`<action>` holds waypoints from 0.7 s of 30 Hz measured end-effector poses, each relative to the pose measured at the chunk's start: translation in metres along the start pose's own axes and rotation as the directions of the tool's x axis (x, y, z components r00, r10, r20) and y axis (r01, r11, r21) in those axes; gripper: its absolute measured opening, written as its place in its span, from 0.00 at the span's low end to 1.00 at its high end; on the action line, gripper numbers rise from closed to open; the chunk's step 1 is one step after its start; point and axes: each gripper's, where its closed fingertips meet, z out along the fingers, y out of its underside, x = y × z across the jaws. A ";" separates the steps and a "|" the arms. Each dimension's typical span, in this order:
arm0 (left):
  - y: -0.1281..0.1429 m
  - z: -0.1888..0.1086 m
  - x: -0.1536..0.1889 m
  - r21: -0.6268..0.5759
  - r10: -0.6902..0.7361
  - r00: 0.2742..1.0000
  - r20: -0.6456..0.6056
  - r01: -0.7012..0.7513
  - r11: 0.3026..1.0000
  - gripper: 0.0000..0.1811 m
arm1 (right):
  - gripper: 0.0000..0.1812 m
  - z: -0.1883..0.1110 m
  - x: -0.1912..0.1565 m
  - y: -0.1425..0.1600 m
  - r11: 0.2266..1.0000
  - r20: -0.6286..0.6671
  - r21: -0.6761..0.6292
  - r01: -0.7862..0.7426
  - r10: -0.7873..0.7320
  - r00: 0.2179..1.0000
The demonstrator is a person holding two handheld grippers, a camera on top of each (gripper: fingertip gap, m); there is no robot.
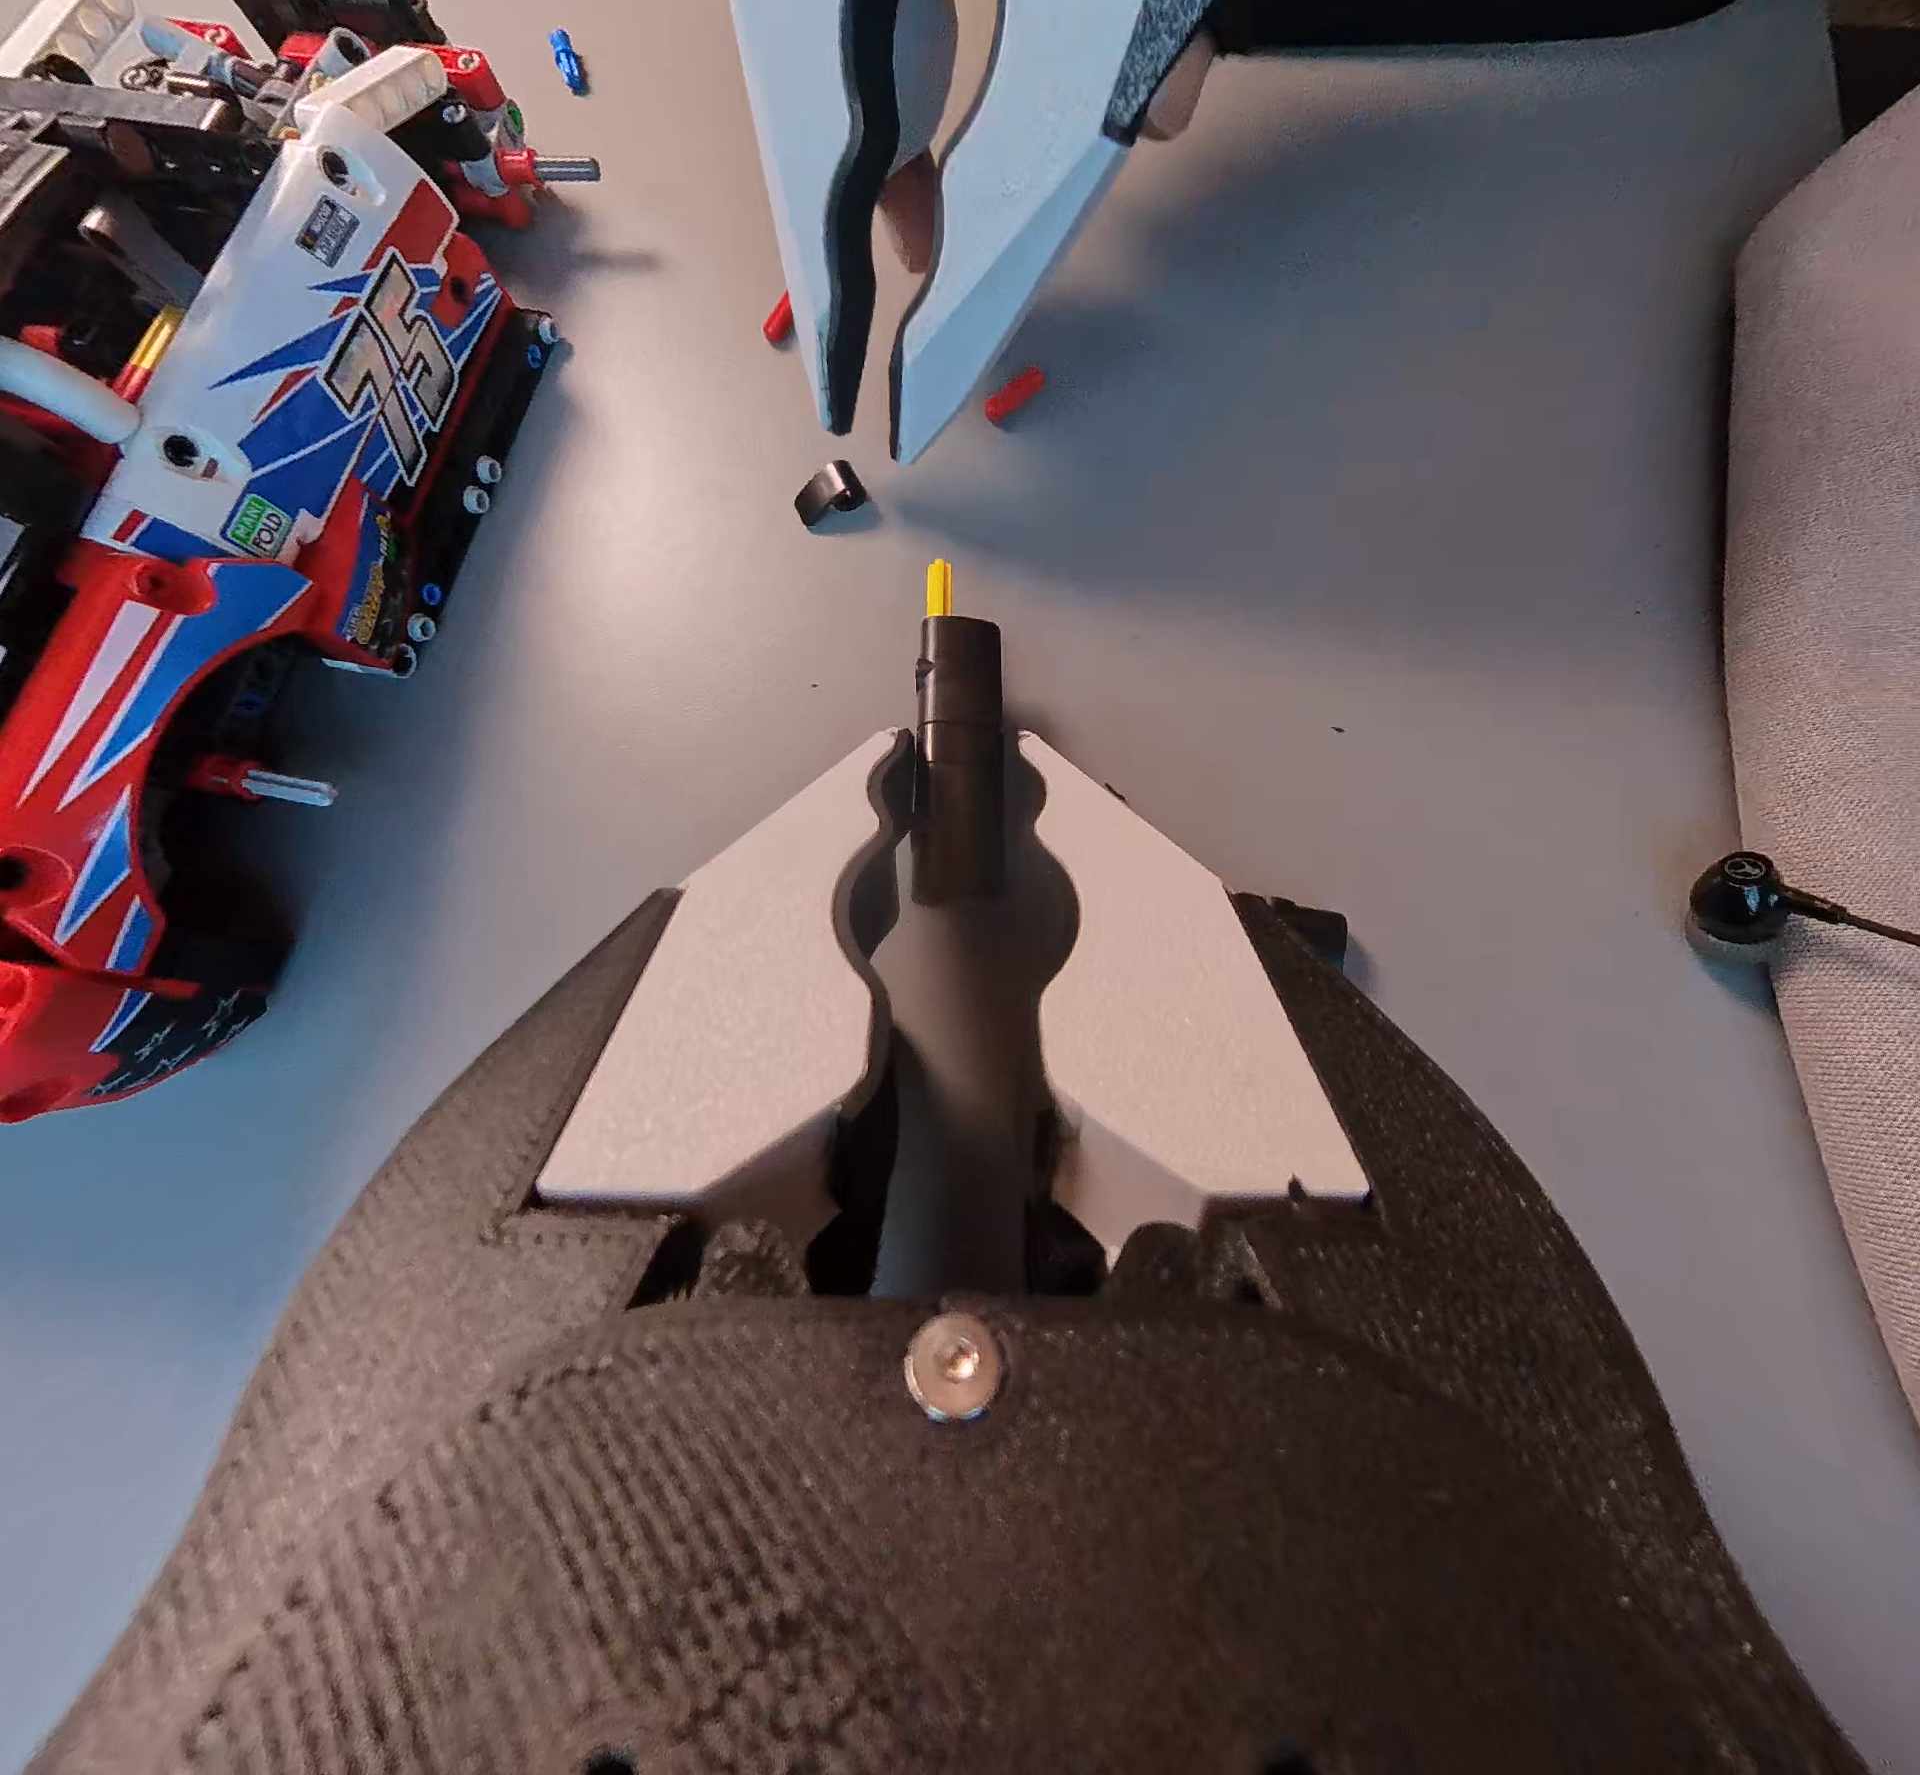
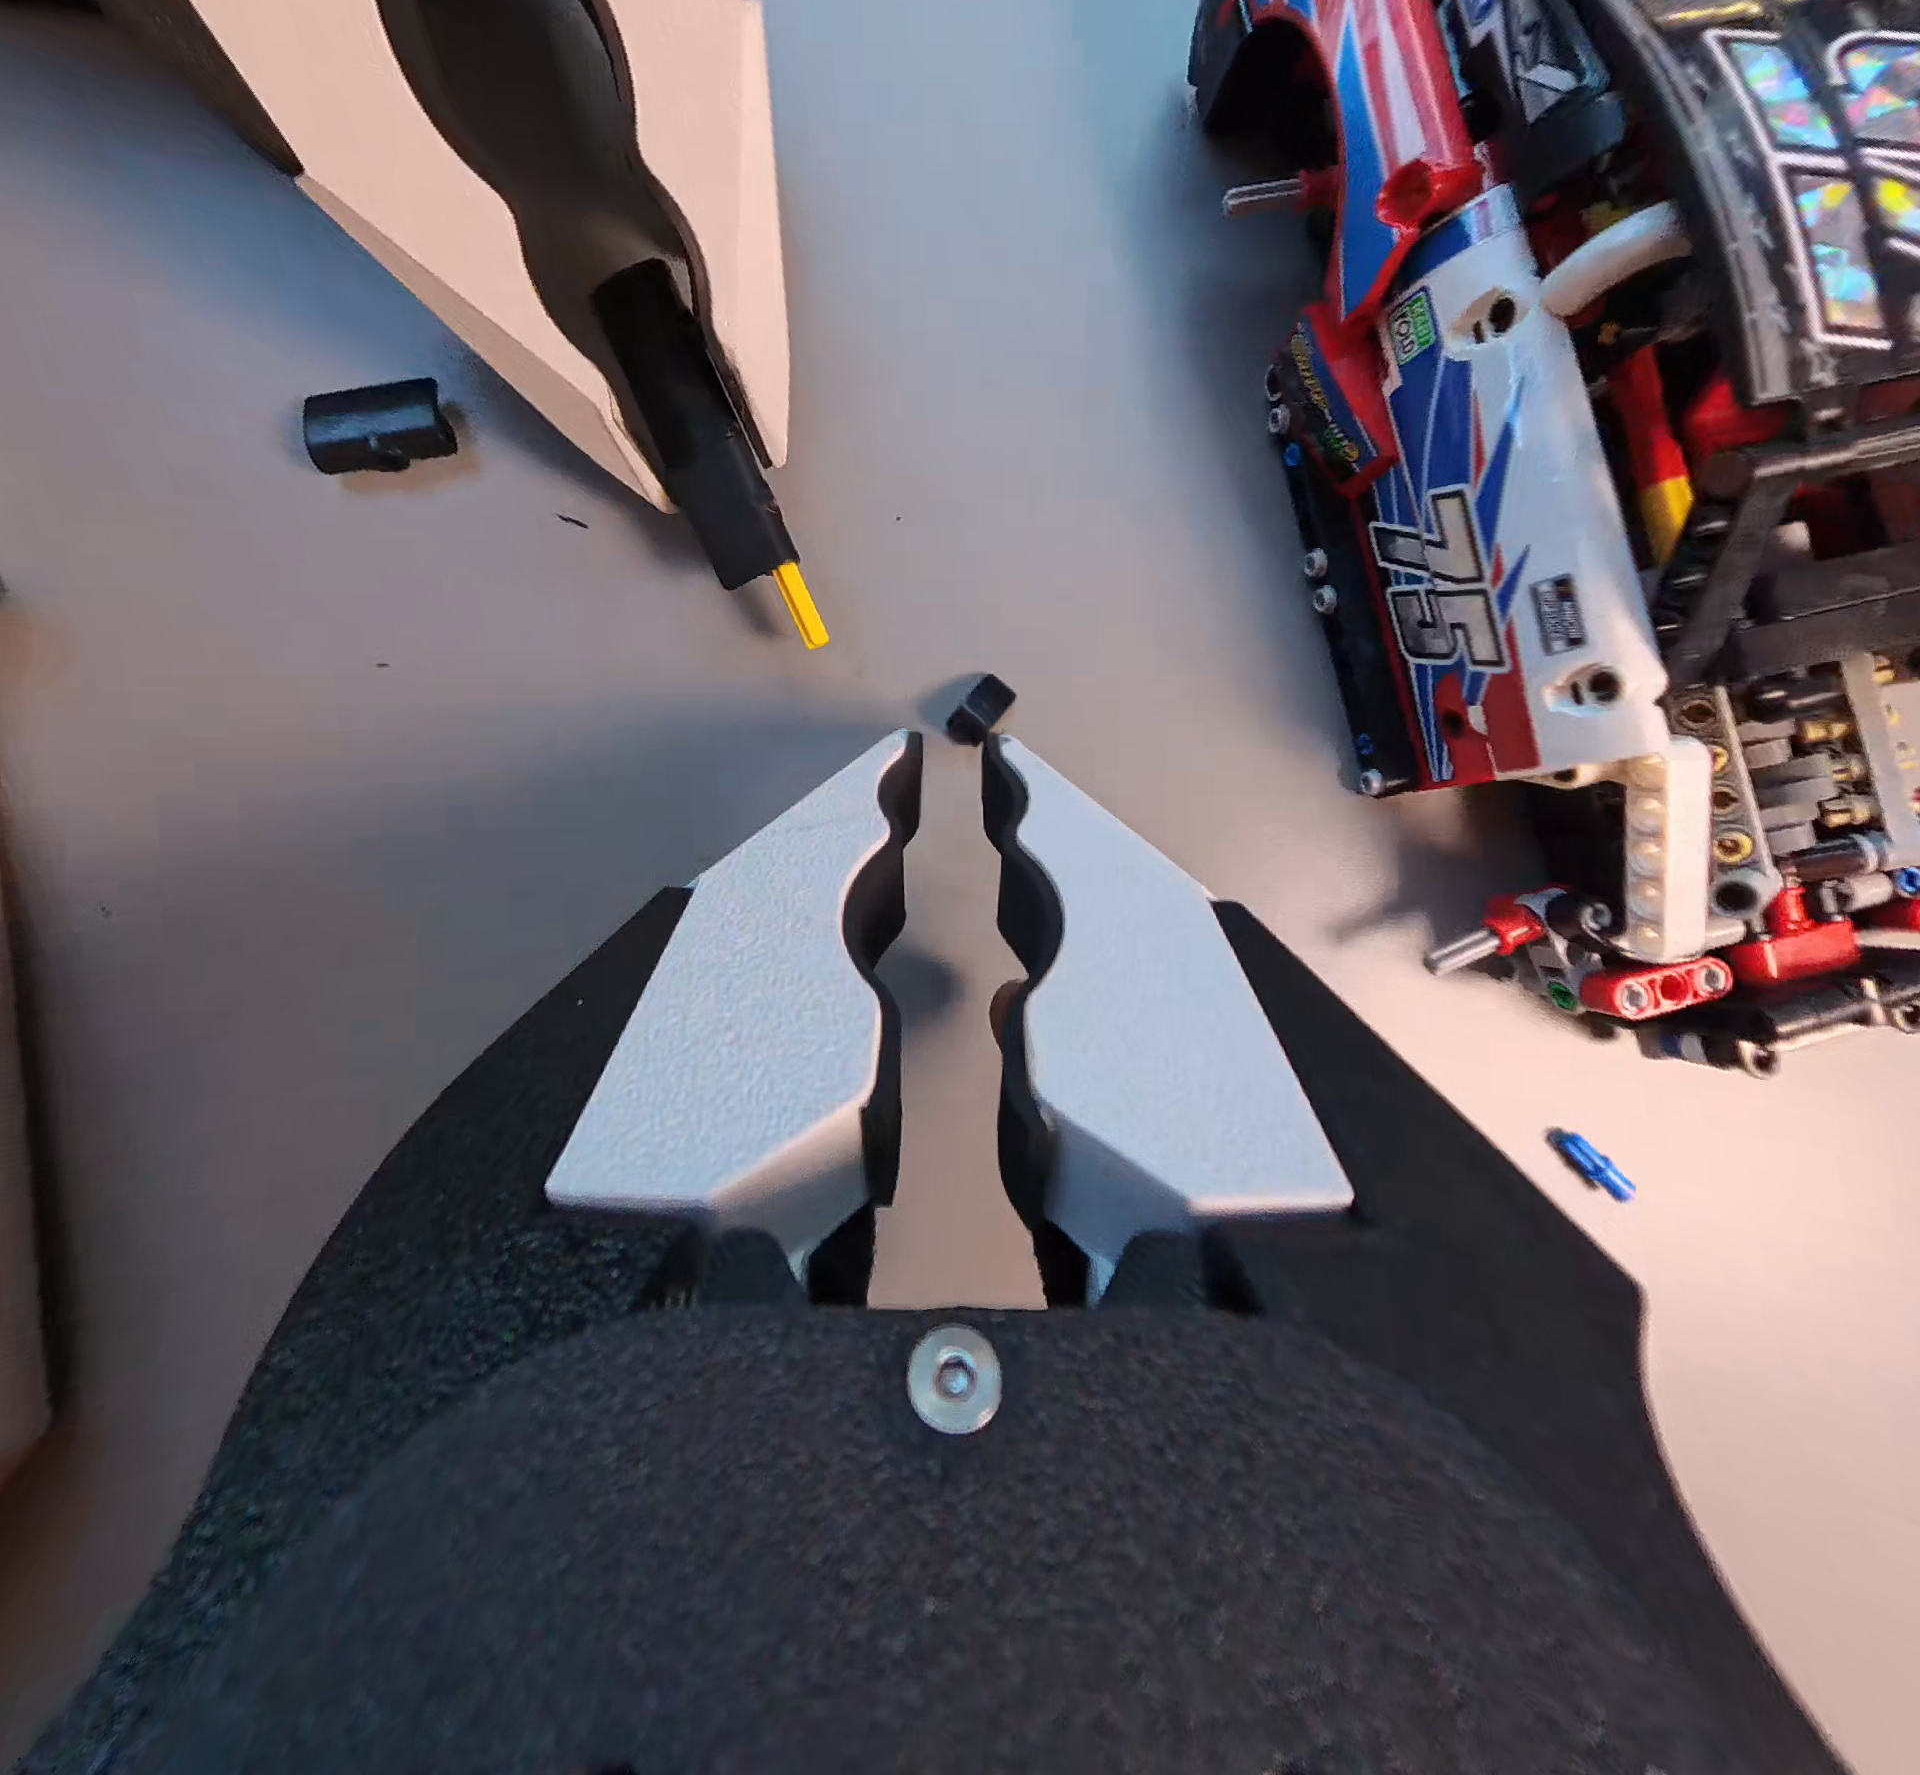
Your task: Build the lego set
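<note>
The toy car (image 1: 229,499) sits on the table (image 1: 1351,582) at nine o'clock. The left gripper (image 1: 956,738) points toward twelve, pinching a black tube (image 1: 956,749) with a yellow rod (image 1: 938,587). The right gripper (image 2: 951,738), slightly parted, hovers low by a small black piece (image 2: 980,707).

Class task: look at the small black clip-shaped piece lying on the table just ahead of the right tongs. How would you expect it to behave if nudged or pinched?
The small black piece looks tiny and hard, so probably light and stiff. Its curved side suggests it may roll or skid on the smooth table. The right tongs, slightly apart, could easily flick it aside.
</note>
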 end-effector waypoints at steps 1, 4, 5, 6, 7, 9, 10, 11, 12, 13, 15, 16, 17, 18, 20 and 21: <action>0.000 0.000 0.000 -0.002 0.003 1.000 0.002 -0.003 1.000 0.08 | 0.06 0.003 -0.002 -0.001 1.000 -0.014 -0.014 -0.018 0.018 1.000; 0.000 -0.001 0.001 -0.003 0.009 1.000 0.005 -0.009 1.000 0.08 | 0.06 0.008 0.004 0.003 0.997 -0.068 -0.073 -0.033 0.028 0.997; 0.000 -0.001 0.001 -0.003 0.009 1.000 0.006 -0.009 1.000 0.08 | 0.06 0.009 0.005 0.005 0.995 -0.064 -0.089 -0.035 0.030 0.997; 0.000 -0.001 0.001 -0.003 0.010 1.000 0.007 -0.010 1.000 0.08 | 0.06 0.010 0.004 0.004 0.995 -0.044 -0.091 -0.047 0.043 0.998; 0.000 -0.002 0.001 -0.002 0.010 1.000 0.008 -0.010 1.000 0.08 | 0.06 0.011 0.002 0.003 0.994 -0.016 -0.089 -0.058 0.056 0.998; 0.000 -0.002 0.001 -0.002 0.010 1.000 0.006 -0.010 1.000 0.08 | 0.06 0.014 0.003 0.000 0.994 0.014 -0.097 -0.052 0.054 0.998; 0.000 -0.002 0.002 -0.002 0.011 1.000 0.005 -0.011 1.000 0.08 | 0.06 0.016 0.002 -0.002 0.994 0.038 -0.101 -0.036 0.040 0.998; 0.000 -0.001 0.002 -0.003 0.011 1.000 0.003 -0.011 1.000 0.08 | 0.06 0.018 0.000 -0.005 0.994 0.070 -0.106 -0.018 0.025 0.997; 0.001 -0.001 0.002 -0.006 0.011 1.000 0.002 -0.011 1.000 0.08 | 0.07 0.019 -0.003 -0.007 0.994 0.105 -0.111 0.010 0.001 0.994; 0.001 -0.001 0.002 -0.008 0.011 1.000 0.001 -0.011 1.000 0.08 | 0.07 0.020 -0.008 -0.009 0.992 0.151 -0.111 0.063 -0.045 0.988; 0.002 -0.001 0.002 -0.009 0.011 1.000 0.000 -0.011 1.000 0.08 | 0.07 0.019 -0.018 -0.008 0.976 0.226 -0.114 0.184 -0.154 0.962; 0.002 -0.002 0.002 -0.009 0.010 1.000 0.000 -0.010 1.000 0.08 | 0.06 0.017 -0.021 -0.006 0.963 0.247 -0.117 0.243 -0.208 0.946; 0.003 -0.002 0.002 -0.008 0.008 1.000 0.001 -0.008 1.000 0.08 | 0.04 0.014 -0.025 -0.002 0.946 0.275 -0.122 0.302 -0.260 0.926; 0.003 -0.003 0.001 -0.009 0.007 1.000 0.001 -0.007 1.000 0.08 | 0.04 0.010 -0.030 0.003 0.925 0.304 -0.123 0.360 -0.310 0.901; 0.003 -0.003 0.001 -0.008 0.006 1.000 0.000 -0.006 1.000 0.08 | 0.05 0.003 -0.034 0.010 0.896 0.308 -0.114 0.429 -0.378 0.873; 0.003 -0.003 0.001 -0.008 0.006 1.000 -0.003 -0.006 1.000 0.08 | 0.05 0.001 -0.031 0.011 0.896 0.284 -0.113 0.430 -0.386 0.878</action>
